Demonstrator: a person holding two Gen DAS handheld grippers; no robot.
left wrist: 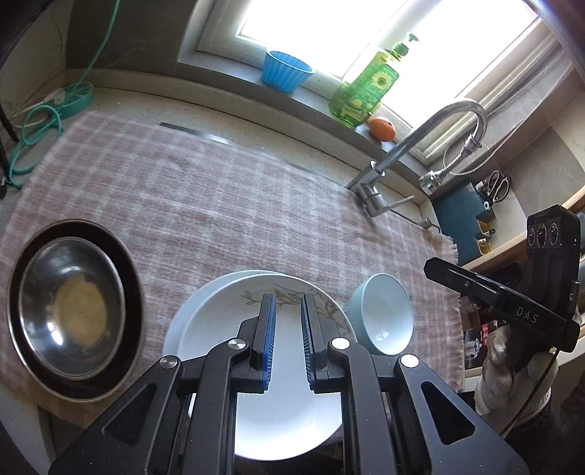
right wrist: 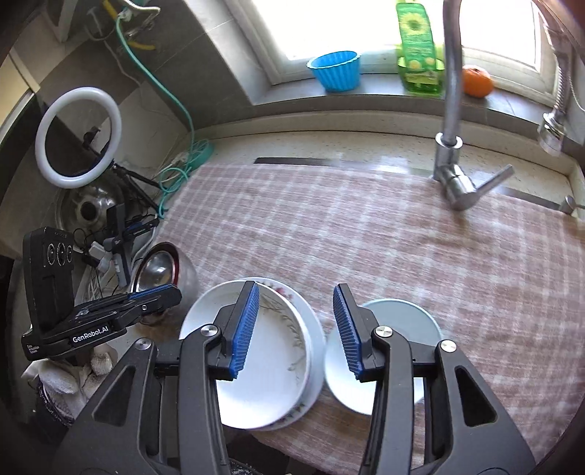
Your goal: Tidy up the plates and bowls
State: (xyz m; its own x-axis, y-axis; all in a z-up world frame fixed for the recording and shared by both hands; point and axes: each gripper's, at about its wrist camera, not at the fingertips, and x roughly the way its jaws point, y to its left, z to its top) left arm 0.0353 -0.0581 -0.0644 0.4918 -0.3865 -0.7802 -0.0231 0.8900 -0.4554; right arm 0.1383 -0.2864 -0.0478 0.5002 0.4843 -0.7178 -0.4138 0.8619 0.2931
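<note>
White letters reading "DAS" stand on the black arm of the right tool (left wrist: 526, 314), seen from the left wrist view. From the right wrist view, a white label reading "GenRobot.AI" stands on the side of the left tool (right wrist: 91, 334). The print on the green soap bottle (left wrist: 365, 87) is too small to read.

Blown-out window (left wrist: 329, 22) backlight (fisheye-warped edges), slight blur

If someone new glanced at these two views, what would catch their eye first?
Probably the stacked white plates at the near edge of the pink checked cloth, under the left gripper, whose blue-padded jaws stand apart. Next, the pale blue bowl to their right, and the steel bowl to their left.
</note>
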